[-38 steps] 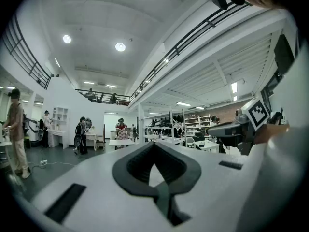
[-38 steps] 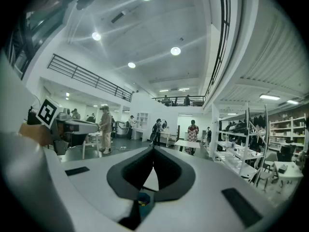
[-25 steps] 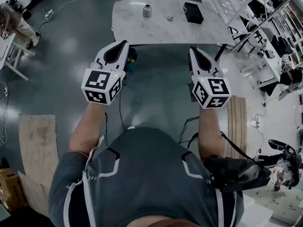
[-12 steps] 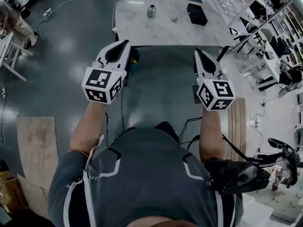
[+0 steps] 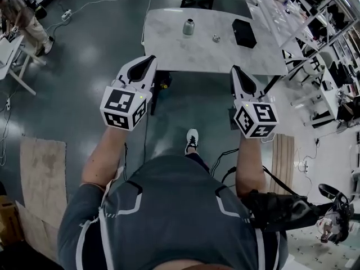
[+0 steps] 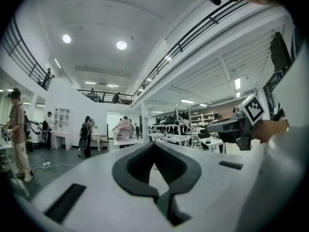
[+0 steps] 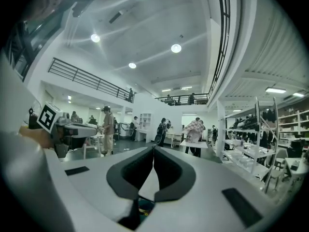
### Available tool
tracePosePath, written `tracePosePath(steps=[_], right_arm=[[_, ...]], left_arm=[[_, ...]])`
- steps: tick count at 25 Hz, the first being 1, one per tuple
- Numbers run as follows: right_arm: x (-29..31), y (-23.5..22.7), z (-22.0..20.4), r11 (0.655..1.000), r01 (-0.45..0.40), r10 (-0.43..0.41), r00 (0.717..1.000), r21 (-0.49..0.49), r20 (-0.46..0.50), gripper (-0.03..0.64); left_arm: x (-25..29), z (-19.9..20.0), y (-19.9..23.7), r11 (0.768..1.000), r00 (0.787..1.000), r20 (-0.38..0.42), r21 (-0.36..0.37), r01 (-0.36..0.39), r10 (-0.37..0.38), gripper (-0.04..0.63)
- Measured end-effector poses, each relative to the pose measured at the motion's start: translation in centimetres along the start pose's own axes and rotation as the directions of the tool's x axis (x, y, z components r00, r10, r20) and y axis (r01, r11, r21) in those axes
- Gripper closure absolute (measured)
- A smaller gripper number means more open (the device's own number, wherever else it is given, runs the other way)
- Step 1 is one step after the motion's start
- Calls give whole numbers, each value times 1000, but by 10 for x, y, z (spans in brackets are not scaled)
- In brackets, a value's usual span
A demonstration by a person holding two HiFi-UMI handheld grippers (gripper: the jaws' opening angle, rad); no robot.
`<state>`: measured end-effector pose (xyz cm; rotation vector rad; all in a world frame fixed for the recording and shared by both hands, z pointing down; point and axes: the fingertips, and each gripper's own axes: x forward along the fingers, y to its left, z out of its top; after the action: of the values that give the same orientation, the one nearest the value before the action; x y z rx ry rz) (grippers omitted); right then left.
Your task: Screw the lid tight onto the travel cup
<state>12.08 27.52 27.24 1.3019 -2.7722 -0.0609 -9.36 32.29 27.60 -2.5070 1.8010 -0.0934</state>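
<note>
Since the earlier frame: both grippers have advanced toward the desk, which now sits lower and nearer in the head view, and a shoe (image 5: 192,140) has come into sight on the floor below them.

- Desk (image 5: 169,49): pale marble top. Near edge just ahead of both grippers. Left half bare, which is the widest open room. Right corner crowded by neighbouring racks and chairs.
- Left gripper (image 5: 151,57): level, fingers pressed together, nothing between them. Its tip is at the desk's near left edge.
- Right gripper (image 5: 234,68): level, fingers likewise closed and empty. Its tip is at the near edge, right of centre.
- Black box (image 5: 244,32): lies flat toward the far right of the desk, just beside the lid.
- Travel cup (image 5: 188,27): stands upright near the far edge, about mid-desk, well apart from both grippers.
- Lid (image 5: 216,38): small round piece, taken to be the lid. Lies between cup and box, apart from each.

Hazards, as judged:
- Closed fingers arriving at speed could tip the cup toward the far edge.
- The lid is small and may skid under a pinch.
- The box cramps the right gripper's approach to the lid.
</note>
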Motion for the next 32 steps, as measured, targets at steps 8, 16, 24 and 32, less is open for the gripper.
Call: tracePosePath(steps=[8, 16, 24, 32], right_arm=[[77, -91, 4, 996, -84, 84, 996, -13, 10, 589], [135, -178, 5, 991, -137, 137, 991, -3, 8, 589], [168, -235, -8, 988, -154, 155, 988, -6, 13, 589], [202, -250, -13, 988, -150, 149, 989, 27, 6, 588]], left_arm=[[101, 13, 16, 995, 995, 10, 14, -97, 97, 586], [199, 16, 18, 990, 990, -27, 16, -138, 138, 586], [267, 6, 8, 991, 991, -38, -6, -130, 130, 586], [304, -3, 27, 994, 993, -61, -16, -105, 104, 586]])
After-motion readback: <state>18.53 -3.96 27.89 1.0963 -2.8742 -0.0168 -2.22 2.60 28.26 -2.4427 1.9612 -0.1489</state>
